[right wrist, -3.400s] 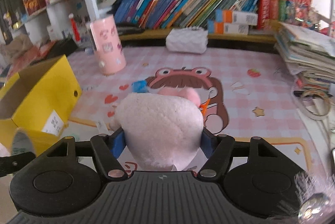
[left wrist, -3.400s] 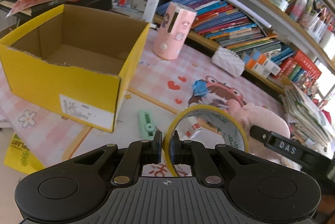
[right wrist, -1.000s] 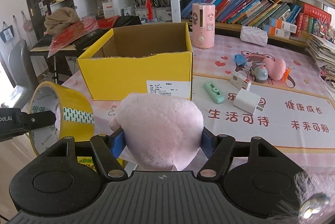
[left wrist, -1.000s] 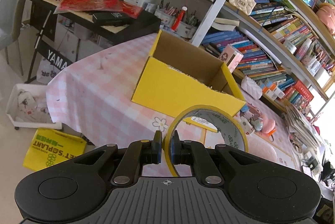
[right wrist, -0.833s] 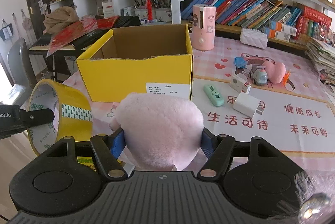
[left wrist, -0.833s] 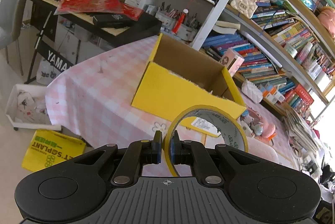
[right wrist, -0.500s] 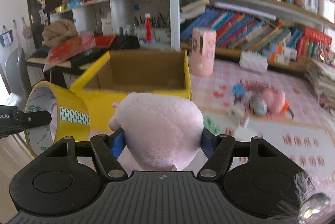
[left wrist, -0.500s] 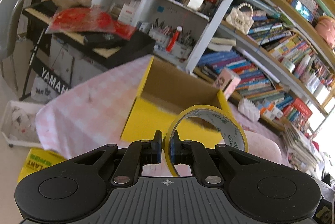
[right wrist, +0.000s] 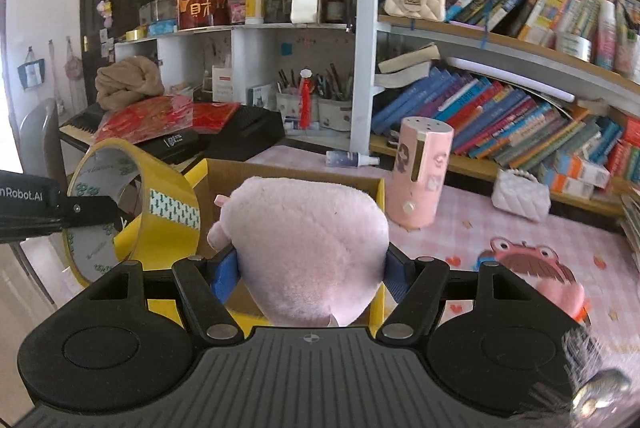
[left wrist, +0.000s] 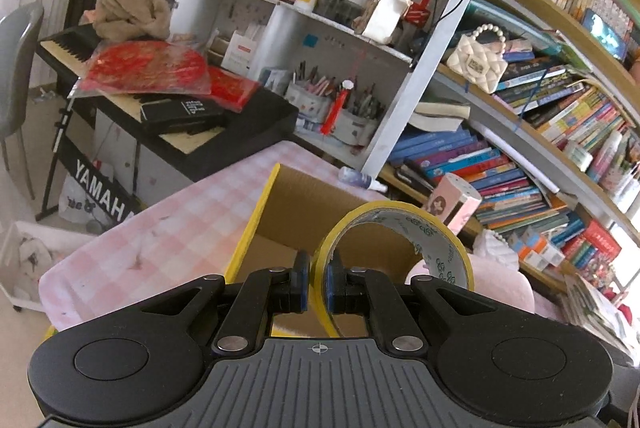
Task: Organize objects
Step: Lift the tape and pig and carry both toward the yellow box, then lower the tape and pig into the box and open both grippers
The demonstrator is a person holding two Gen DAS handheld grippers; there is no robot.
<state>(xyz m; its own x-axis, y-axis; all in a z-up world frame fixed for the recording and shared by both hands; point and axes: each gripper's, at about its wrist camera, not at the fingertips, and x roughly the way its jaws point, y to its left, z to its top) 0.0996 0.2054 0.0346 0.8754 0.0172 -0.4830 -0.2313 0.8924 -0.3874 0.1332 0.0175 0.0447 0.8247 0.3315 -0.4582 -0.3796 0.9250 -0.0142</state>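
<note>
Showing both tongs raised over the yellow cardboard box (left wrist: 276, 224), each angled somewhat downward toward its open top. The left tongs (left wrist: 316, 286) are clamped tight on the wall of a yellow tape roll (left wrist: 400, 228); the roll stands on edge, and its hoop extends forward and to the right of the pinching pads. In the right wrist view the same roll (right wrist: 132, 207) appears to the left of the right tongs, held by the black finger of the left tongs and hanging over the box's near left corner. The right tongs (right wrist: 312, 272) grip a pink plush toy (right wrist: 312, 248) between their blue pads, jaws partly spread by the toy's soft bulk; the toy rises directly ahead of the tongs and covers most of the box opening (right wrist: 292, 173). Beyond and to the right of the right tongs, a pink cylindrical container (right wrist: 420, 175) stands upright on the pink checked bench (right wrist: 500, 228). Bookshelves (right wrist: 520, 107) run behind the bench. No hand or sleeve is visible in either view.
</note>
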